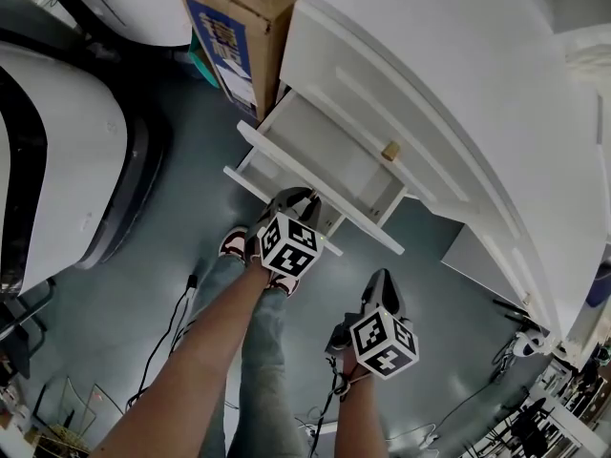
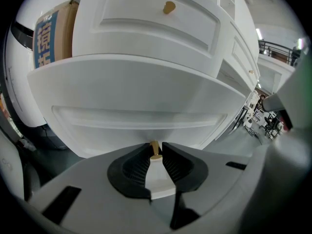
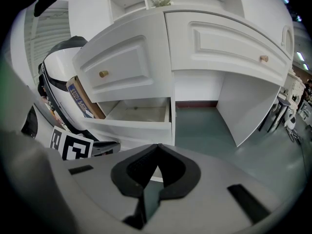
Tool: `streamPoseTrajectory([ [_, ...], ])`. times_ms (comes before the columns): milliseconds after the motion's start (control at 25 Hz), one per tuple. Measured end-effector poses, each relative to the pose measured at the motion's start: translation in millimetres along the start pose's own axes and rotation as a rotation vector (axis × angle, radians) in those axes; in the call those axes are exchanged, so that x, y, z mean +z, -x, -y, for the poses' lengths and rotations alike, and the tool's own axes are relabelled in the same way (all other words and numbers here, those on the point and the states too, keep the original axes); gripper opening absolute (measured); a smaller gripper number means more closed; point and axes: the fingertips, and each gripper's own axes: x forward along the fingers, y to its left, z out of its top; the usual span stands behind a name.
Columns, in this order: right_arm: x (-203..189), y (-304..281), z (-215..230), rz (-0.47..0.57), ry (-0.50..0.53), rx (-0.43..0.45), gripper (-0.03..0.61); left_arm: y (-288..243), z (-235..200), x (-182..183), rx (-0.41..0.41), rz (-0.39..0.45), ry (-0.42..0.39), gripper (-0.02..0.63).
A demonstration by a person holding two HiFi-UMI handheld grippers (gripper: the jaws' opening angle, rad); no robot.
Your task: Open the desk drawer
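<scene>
Grasping the knob [image 2: 154,146] of the lower drawer [image 1: 325,160], the left gripper [image 2: 155,152] has both pads clamped on the knob's stem. In the head view the gripper body covers this knob. The drawer stands pulled out from the white desk [image 1: 458,74], below a closed upper drawer [image 3: 126,62]. From the left gripper view its front panel hides the interior. The right gripper [image 3: 157,147] hangs over the floor, apart from the desk, jaw tips pressed together on nothing. A cardboard box [image 1: 239,27] beside the desk is cut off by the frame top. Its blue label [image 1: 221,41] carries white characters too blurred to read.
</scene>
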Motion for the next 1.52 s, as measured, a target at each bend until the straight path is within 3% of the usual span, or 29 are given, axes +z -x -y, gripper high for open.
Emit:
streamPoseTrajectory([
  [1520, -0.3, 13.6, -10.7, -0.012, 0.048, 0.031, 0.006, 31.4, 8.8, -38.8, -0.02, -0.033, -0.007, 0.089],
])
